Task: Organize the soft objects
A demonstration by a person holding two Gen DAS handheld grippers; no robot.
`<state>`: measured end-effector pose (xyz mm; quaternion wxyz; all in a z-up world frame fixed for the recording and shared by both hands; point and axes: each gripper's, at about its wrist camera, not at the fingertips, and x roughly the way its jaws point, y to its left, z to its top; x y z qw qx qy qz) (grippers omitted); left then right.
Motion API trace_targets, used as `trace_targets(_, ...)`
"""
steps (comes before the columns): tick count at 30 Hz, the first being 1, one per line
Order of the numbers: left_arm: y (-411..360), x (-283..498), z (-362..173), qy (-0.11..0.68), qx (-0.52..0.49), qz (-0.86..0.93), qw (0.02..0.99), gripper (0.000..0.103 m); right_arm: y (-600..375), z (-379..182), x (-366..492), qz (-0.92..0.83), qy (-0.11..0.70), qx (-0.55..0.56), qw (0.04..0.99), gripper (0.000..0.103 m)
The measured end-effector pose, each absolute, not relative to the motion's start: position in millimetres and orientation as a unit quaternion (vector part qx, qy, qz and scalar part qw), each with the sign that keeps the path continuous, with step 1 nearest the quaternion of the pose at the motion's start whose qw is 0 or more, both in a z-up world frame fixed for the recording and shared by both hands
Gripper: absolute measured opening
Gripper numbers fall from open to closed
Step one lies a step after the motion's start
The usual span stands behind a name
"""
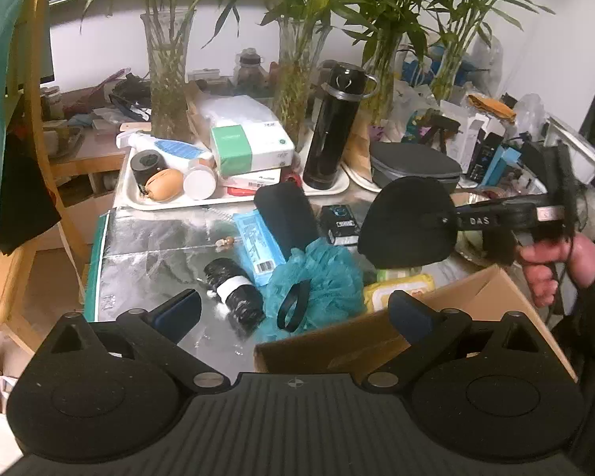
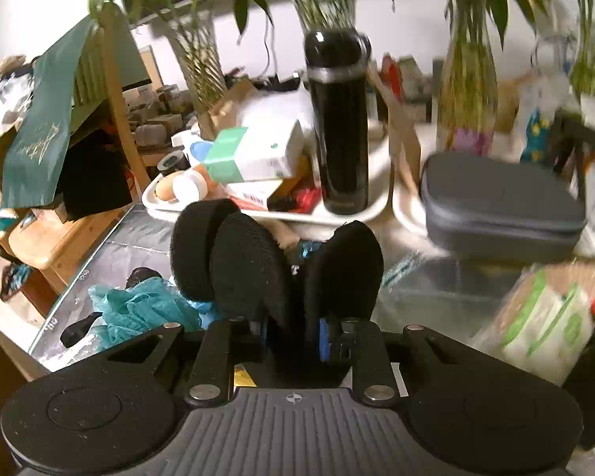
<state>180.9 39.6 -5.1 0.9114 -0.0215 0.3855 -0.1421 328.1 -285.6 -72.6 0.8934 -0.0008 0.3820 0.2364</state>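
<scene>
My right gripper [image 2: 295, 333] is shut on a pair of black fuzzy ear warmers [image 2: 254, 269], whose round pads stick out ahead of the fingers. In the left wrist view the ear warmers [image 1: 408, 222] hang at the right above an open cardboard box [image 1: 337, 345], with a hand [image 1: 555, 265] behind them. My left gripper [image 1: 293, 309] stands open and empty low over the table. Just beyond it lie a teal bath pouf [image 1: 317, 277], a black roll with a white band [image 1: 234, 293], a blue tissue pack [image 1: 258, 246] and a yellow wipes pack [image 1: 400, 289].
A white tray [image 1: 166, 202] at the back carries a tall black bottle [image 1: 333, 127], boxes and jars. A grey zip case [image 2: 499, 206] sits right of it. Glass vases with bamboo [image 1: 166, 71] line the rear. A wooden chair [image 1: 39, 158] stands to the left.
</scene>
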Motion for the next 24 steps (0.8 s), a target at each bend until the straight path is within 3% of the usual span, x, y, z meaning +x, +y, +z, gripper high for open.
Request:
trace_targets(12, 28, 218, -2, 0.401, -0.008, -0.177, 0.899, 0.102, -310, -32, 299, 0.231, 0.332, 0.012, 0.914, 0.024)
trace_targets(15, 23, 230, -5, 0.415, -0.004, -0.184, 0.891, 0.091, -320, -26, 293, 0.226, 0.32, 0.027, 0.92, 0.024)
trace_targets(24, 5, 265, -11, 0.444, 0.024, -0.204, 0.872, 0.091, -350, 1, 287, 0.249, 0.281, 0.11, 0.92, 0.024)
